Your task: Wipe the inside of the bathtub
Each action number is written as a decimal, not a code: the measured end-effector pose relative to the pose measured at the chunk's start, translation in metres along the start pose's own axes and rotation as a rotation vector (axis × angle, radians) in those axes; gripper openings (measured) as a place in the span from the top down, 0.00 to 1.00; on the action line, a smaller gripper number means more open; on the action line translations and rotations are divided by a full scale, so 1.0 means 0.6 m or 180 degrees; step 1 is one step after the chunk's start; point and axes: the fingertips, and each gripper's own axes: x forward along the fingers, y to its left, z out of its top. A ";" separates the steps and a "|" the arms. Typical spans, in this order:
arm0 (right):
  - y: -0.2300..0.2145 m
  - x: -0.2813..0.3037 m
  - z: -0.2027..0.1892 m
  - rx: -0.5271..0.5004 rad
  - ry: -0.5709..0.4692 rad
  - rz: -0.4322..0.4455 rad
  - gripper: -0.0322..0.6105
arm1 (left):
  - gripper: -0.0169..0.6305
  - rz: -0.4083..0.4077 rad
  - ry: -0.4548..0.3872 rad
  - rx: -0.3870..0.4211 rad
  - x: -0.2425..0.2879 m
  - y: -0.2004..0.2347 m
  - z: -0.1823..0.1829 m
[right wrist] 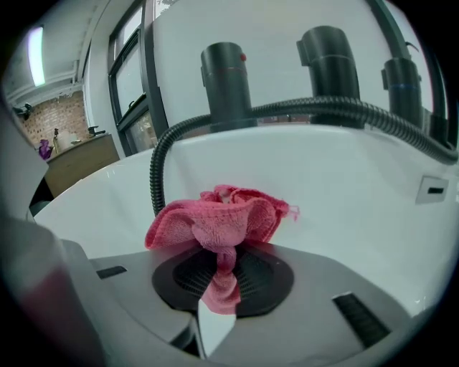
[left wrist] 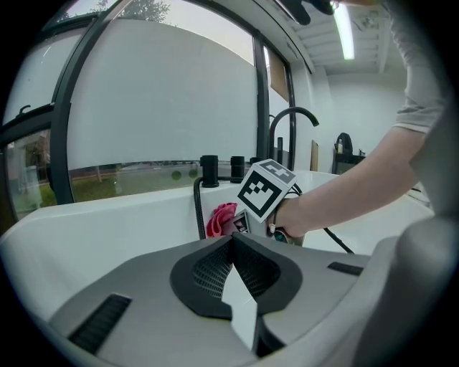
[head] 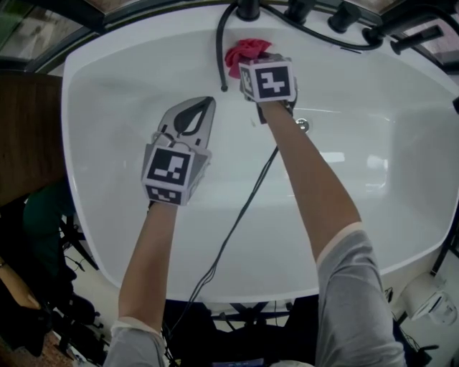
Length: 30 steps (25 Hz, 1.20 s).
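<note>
The white bathtub (head: 129, 79) fills the head view. A bunched pink cloth (head: 242, 53) (right wrist: 219, 222) is pressed against the tub's far inner wall, just below the taps, and my right gripper (head: 257, 63) (right wrist: 221, 267) is shut on it. From the left gripper view the cloth (left wrist: 221, 219) shows beyond the right gripper's marker cube. My left gripper (head: 192, 118) (left wrist: 232, 251) hovers over the tub's left middle, its jaws shut with nothing between them.
A black shower hose (head: 221, 50) (right wrist: 159, 172) hangs down the far wall beside the cloth. Black taps (head: 297, 10) (right wrist: 228, 84) stand along the back rim. The drain (head: 303, 125) lies right of the right gripper. A thin black cable (head: 244, 208) crosses the tub's near side.
</note>
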 end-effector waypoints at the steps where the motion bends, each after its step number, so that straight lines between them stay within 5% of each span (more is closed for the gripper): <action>1: 0.000 0.006 -0.009 0.0010 0.0034 0.0011 0.85 | 0.96 0.0012 0.0008 -0.0004 0.001 0.001 -0.008; 30: -0.023 0.216 -0.350 -0.0141 0.0893 0.0111 0.86 | 0.96 -0.0042 0.0305 -0.0238 0.127 -0.027 -0.287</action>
